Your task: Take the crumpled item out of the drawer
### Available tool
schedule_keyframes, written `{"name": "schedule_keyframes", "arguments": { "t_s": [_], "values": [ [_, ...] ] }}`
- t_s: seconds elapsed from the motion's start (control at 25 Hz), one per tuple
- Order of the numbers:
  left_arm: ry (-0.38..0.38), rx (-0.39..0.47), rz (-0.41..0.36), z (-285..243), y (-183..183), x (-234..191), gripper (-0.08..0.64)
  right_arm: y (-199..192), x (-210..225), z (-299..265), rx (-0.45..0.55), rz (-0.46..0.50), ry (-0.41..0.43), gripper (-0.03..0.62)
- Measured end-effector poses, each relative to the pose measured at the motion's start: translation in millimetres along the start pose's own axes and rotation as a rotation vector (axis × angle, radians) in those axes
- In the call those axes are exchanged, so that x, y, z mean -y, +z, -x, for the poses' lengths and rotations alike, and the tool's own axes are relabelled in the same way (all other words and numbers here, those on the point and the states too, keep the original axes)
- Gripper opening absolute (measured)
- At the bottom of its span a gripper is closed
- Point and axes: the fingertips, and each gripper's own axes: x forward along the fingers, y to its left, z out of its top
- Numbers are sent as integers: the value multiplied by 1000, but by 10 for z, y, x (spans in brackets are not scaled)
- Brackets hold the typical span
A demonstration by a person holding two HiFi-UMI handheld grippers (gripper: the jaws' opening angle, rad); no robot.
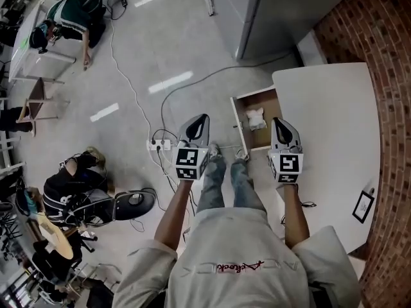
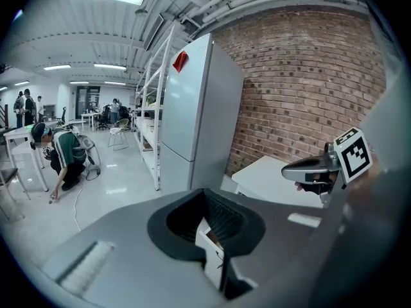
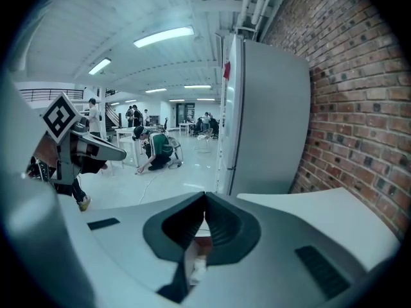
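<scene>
**While both tongs are closed, the crumpled item lies in the open drawer**

As the head view looks down, the person stands before a white desk (image 1: 334, 120) that is set against a brick wall (image 1: 385, 37). One pair of tongs is in each hand. The drawer (image 1: 236, 126) is pulled out from the left edge of the desk, and its inside is brown. The crumpled item (image 1: 257, 118) (white, it looks like paper or cloth) lies inside the drawer, toward the far end, and nothing touches it.

The left tongs (image 1: 203, 118) hang over the floor just left of the drawer, apart from it. In the left gripper view their jaws are pressed together with nothing between them. The right tongs (image 1: 277, 122) are over the desk edge, just right of the drawer and near the crumpled item, but not touching it. Their jaws are also fully together and empty, as the right gripper view shows.

Both tongs point forward and a little down, side by side, with the drawer between them. A grey fridge (image 1: 270, 11) stands beyond the desk. A power strip (image 1: 160, 145) with a long cable lies on the floor near the person's feet. Farther away another person (image 1: 70, 18) crouches on the floor.
</scene>
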Motion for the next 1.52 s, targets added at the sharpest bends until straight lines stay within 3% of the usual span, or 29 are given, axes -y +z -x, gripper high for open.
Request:
{"name": "schedule_keyframes", "arguments": {
  "t_s": [0.44, 0.84, 1.52],
  "values": [
    [-33, -102, 46, -226, -622, 117, 9, -640, -128, -101, -93, -53, 8, 12],
    [-65, -200, 76, -351, -1425, 287, 9, -1456, -387, -180, -209, -79, 43, 12],
    [-83, -240, 149, -504, -2100, 358, 9, -2308, -544, -393, -364, -79, 54, 13]
  ]
}}
